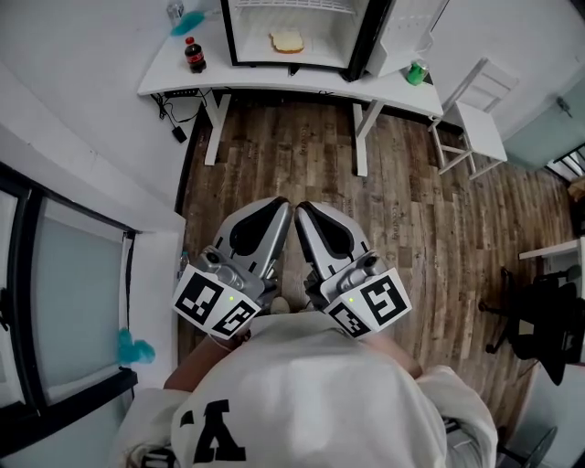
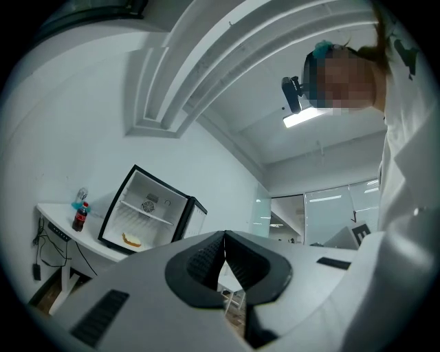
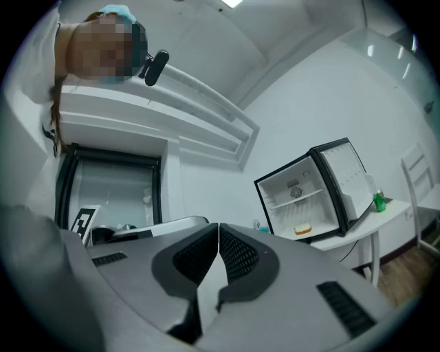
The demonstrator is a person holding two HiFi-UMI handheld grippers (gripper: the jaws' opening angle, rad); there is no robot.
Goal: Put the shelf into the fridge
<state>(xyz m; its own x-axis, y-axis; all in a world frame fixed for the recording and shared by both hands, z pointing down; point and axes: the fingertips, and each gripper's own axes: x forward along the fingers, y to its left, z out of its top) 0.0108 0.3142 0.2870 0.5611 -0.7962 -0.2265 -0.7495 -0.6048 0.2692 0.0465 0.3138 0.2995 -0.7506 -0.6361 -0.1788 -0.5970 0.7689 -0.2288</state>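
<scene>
In the head view: left gripper [image 1: 281,212] and right gripper [image 1: 305,214] side by side close before the body, over the wooden floor [image 1: 302,155], tips almost touching each other. Far ahead on a white desk [image 1: 274,80], the open fridge [image 1: 227,37], with a slice of bread [image 1: 287,41] on its bottom and the wire shelf [image 1: 292,5] above, cut by the picture edge. Left of the fridge, a cola bottle [image 1: 194,55].

In the left gripper view: jaws closed tip to tip, nothing between. Well apart behind them, the fridge with the shelf lying across its middle, apparently level; too small to tell if seated on both side rails.

In the right gripper view: jaws pressed together as well, empty. Fridge at the right, door swung open, shelf across the inside above the bread.
</scene>
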